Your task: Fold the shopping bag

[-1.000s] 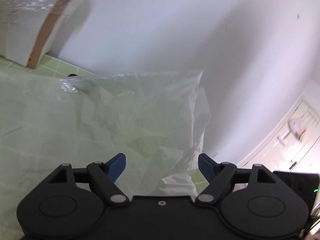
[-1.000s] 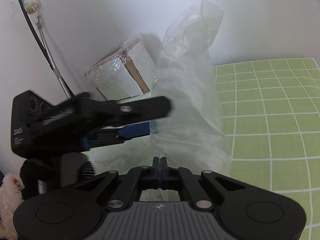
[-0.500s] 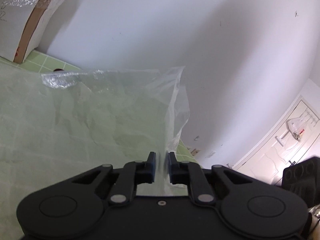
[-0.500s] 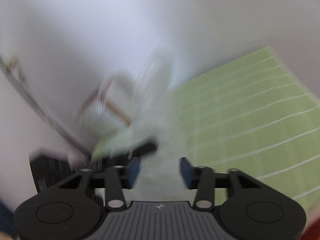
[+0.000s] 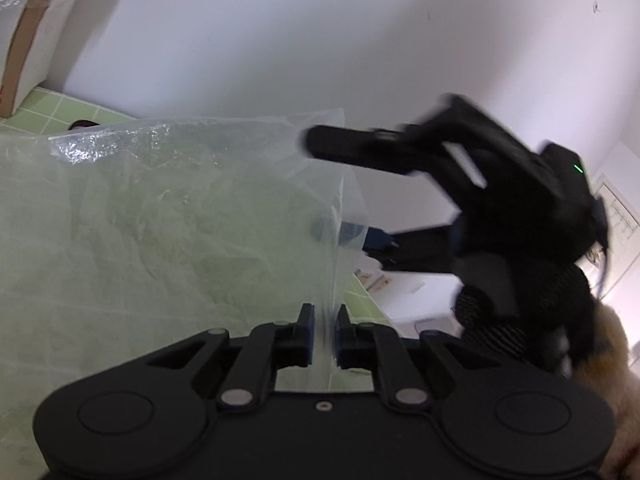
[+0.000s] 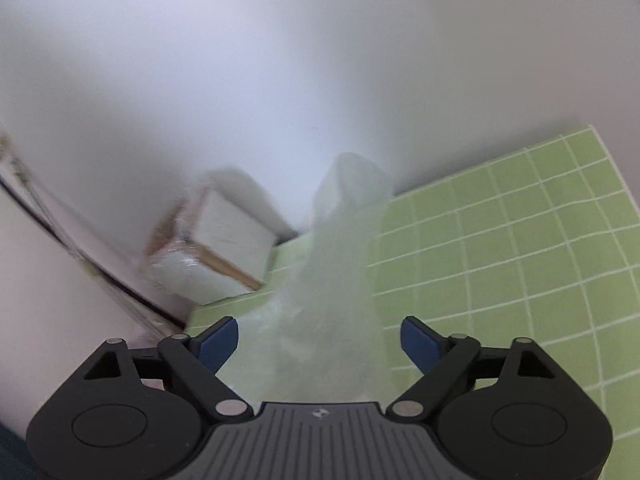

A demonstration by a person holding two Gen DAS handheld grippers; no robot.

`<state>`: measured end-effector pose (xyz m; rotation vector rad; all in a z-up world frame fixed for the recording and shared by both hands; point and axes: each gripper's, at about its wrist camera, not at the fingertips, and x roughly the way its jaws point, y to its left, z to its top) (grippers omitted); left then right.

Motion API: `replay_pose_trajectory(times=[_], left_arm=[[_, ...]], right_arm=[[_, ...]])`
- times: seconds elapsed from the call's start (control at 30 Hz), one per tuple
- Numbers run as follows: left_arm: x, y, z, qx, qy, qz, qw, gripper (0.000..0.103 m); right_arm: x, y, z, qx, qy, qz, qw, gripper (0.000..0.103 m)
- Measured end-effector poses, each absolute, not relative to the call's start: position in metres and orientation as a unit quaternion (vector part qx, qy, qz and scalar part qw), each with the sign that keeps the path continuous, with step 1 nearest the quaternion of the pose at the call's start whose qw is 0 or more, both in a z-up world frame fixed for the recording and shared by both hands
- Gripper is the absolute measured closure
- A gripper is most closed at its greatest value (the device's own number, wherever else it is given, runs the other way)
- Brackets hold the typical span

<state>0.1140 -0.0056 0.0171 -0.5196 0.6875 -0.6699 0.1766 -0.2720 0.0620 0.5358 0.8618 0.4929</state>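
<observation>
Your left claw (image 5: 323,334) is pinched on the near edge of the clear shopping bag (image 5: 180,216), which rises from the green gridded surface (image 6: 500,248). Your right claw (image 6: 320,338) is spread wide, the bag between its fingers but untouched. Farther off, a wrapped box (image 6: 216,248) sits against the white wall (image 6: 320,60).

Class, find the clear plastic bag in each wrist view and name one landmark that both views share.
Left wrist: the bag fills the left and centre, its right edge running down between the left gripper's nearly shut fingers.
Right wrist: the bag stands in the centre, rising from between the open right gripper.
Shared landmark: the wrapped box against the wall.
</observation>
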Motion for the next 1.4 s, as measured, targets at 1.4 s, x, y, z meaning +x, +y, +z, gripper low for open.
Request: replay_pose_trajectory(times=[1.4], left_arm=[[0.336,0.027,-0.065,-0.221,0.356,-0.140,0.897,0.103]], right_arm=[[0.244,-0.319,0.079,0.142,0.363,0.297,0.872,0.102]])
